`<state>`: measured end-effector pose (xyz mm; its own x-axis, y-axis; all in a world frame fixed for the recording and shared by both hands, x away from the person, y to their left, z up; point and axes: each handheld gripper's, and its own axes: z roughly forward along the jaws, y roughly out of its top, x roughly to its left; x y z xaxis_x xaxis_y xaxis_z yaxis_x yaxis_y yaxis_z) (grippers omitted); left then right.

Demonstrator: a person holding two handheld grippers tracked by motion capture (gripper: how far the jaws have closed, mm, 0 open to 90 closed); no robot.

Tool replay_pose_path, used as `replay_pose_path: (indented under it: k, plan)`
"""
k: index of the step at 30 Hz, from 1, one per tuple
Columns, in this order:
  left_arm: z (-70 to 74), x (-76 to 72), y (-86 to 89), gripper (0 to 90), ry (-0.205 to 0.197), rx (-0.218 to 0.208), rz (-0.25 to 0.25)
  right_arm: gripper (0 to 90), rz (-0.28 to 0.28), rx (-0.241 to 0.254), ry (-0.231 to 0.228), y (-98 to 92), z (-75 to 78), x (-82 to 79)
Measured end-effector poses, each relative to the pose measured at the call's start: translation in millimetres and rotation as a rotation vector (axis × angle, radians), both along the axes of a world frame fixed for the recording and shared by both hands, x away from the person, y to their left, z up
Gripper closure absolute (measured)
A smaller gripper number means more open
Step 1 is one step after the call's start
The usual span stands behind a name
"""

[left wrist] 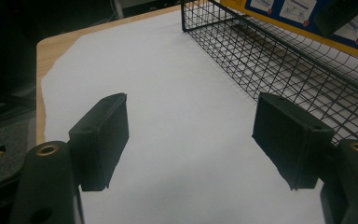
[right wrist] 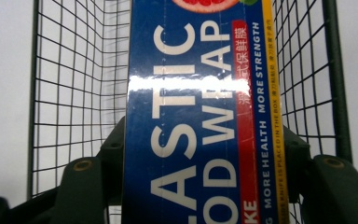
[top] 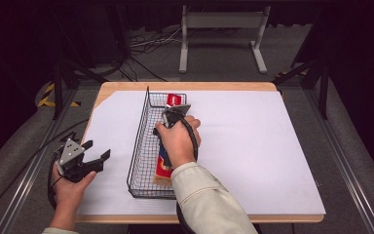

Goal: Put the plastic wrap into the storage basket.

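The right tongs (right wrist: 200, 154) are clenched on a plastic food wrap box (right wrist: 200, 93), one jaw on each long side. The box runs straight ahead of them down the length of a black wire basket (top: 141, 141), sitting inside it. The left tongs (left wrist: 191, 135) are released, jaws wide apart over the white sheet (left wrist: 168, 93) on the bench (top: 185, 86), with the basket just off to their right.

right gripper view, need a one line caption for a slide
Right gripper with its jaws closed on a blue plastic food wrap box inside a black wire basket on a white table.
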<state>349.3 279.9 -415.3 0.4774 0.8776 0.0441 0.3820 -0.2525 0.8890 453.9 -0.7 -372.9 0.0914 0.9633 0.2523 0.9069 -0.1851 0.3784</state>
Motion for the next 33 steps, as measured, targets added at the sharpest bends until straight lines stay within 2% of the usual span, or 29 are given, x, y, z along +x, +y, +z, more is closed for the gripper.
replay_pose_path:
  k: [4,15,21,26,29,33]
  plan:
    - [0.1,0.2,-0.7,27.0,0.003,-0.002,-0.003,40.1,0.009,-0.016,0.013,3.3,-5.8,-1.7]
    - [0.4,-0.2,0.5,27.1,0.003,-0.007,-0.005,40.0,0.028,-0.064,-0.018,12.2,-11.3,-0.8]
    - [-0.2,0.2,0.6,27.0,0.006,-0.012,-0.004,39.7,0.030,-0.126,-0.018,16.3,-13.8,-1.0]
    - [-0.1,-0.2,0.4,27.1,0.005,-0.014,-0.004,39.2,0.027,-0.136,-0.020,18.0,-14.8,-0.7]
    - [1.2,-1.7,0.9,27.3,-0.010,-0.018,-0.002,39.1,0.035,-0.149,-0.018,19.0,-15.7,-0.3]
    - [1.4,-1.4,0.9,27.3,-0.002,-0.022,-0.007,39.1,0.040,-0.164,-0.016,20.3,-16.4,-0.6]
